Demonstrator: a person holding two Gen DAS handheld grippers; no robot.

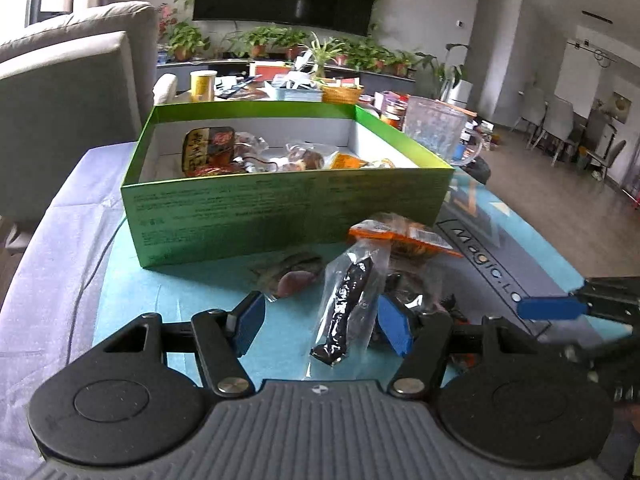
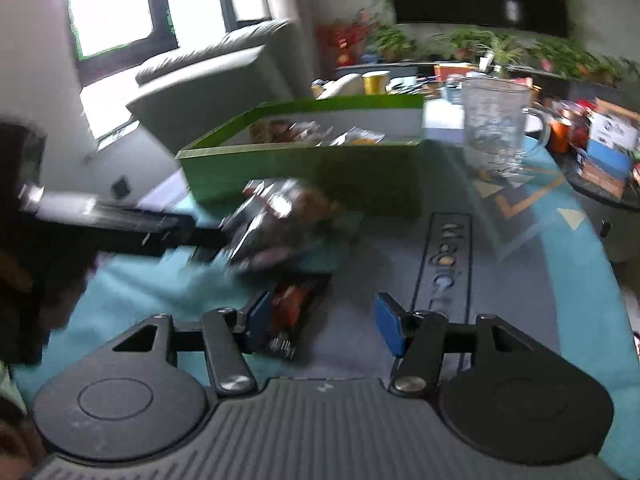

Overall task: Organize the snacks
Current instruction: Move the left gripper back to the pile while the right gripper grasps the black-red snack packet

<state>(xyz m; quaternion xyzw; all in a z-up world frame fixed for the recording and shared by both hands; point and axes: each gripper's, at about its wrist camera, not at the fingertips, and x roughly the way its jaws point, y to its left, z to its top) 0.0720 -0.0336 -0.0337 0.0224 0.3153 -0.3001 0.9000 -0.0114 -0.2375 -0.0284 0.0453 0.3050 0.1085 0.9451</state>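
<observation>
A green box [image 1: 240,204] with several snack packs inside stands on the teal mat; it also shows in the right wrist view [image 2: 304,176]. In front of it lie loose snacks: a clear pack with a dark stick [image 1: 346,304], an orange-topped pack [image 1: 404,238] and a brownish pack [image 1: 292,274]. My left gripper [image 1: 320,326] is open, its blue pads on either side of the dark-stick pack. My right gripper [image 2: 320,322] is open and empty above the mat, with a dark orange pack [image 2: 292,312] by its left pad. The right wrist view is blurred; the snack pile [image 2: 280,224] is smeared.
A clear plastic jug [image 1: 436,130] stands right of the box, also in the right wrist view [image 2: 494,128]. The right gripper's blue fingertip [image 1: 548,307] enters the left view from the right. A grey sofa [image 1: 68,92] is at the left. A cluttered table with plants lies behind.
</observation>
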